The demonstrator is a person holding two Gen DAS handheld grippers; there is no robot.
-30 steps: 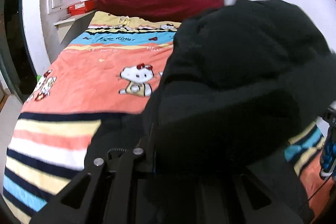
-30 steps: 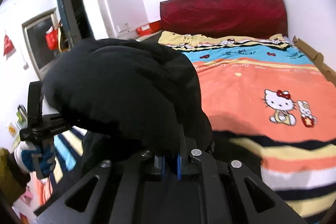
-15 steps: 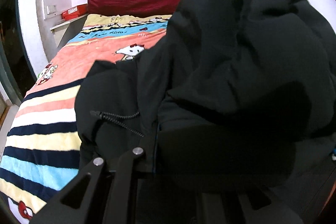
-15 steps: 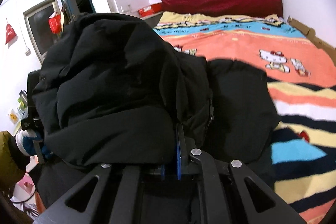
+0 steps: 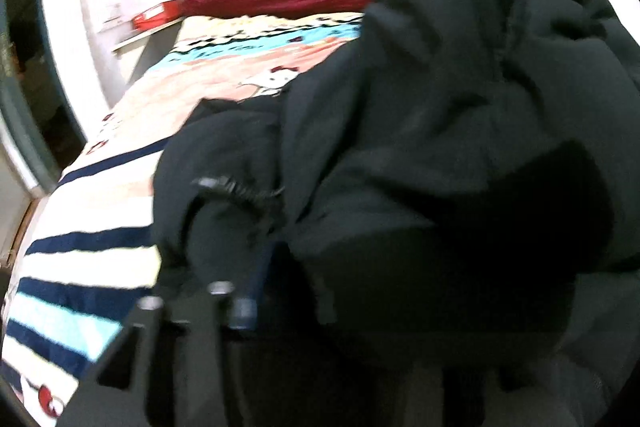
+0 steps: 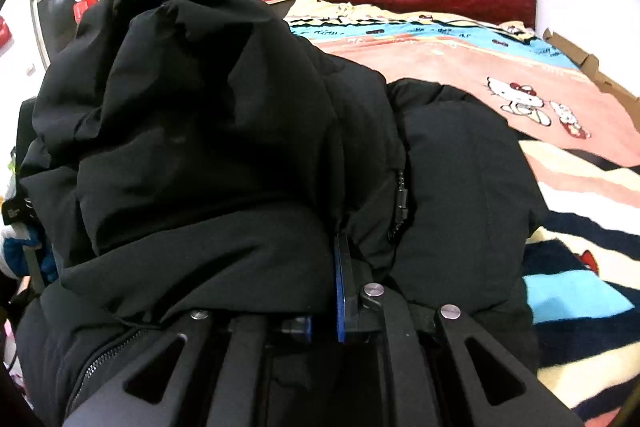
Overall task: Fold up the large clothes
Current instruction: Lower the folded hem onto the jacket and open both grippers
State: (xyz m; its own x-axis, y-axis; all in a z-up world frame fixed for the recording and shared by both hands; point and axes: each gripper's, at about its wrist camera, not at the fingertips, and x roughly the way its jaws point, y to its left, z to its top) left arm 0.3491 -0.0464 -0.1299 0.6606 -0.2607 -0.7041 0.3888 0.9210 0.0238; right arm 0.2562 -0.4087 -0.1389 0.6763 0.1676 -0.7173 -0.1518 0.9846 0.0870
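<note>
**Jacket brought down onto the bed, left jaws letting go**

Lowered from where it hung a second ago, the black jacket (image 6: pixel 224 131) now rests in a bunched heap on the striped cartoon-cat blanket (image 6: pixel 568 187), filling the near half of both views.

The right gripper (image 6: pixel 340 267) has its jaws pinched nearly together on a fold of the jacket at 6 o'clock in the right wrist view, the blue pad pressed against the cloth. The left gripper (image 5: pixel 240 291) sits at 7 o'clock in its own blurred view; its jaws are opening, with jacket fabric lying over and around them, though the blur hides whether any cloth sits between the pads.

I judge the step to be laying the jacket down so it can be spread flat. Next, the right jaws should release too, then both should find an edge or sleeve to pull outward. The drawcord (image 5: pixel 236 191) could snag.

Small lettering on the blanket's blue stripe at 1 o'clock is too small to read.
</note>
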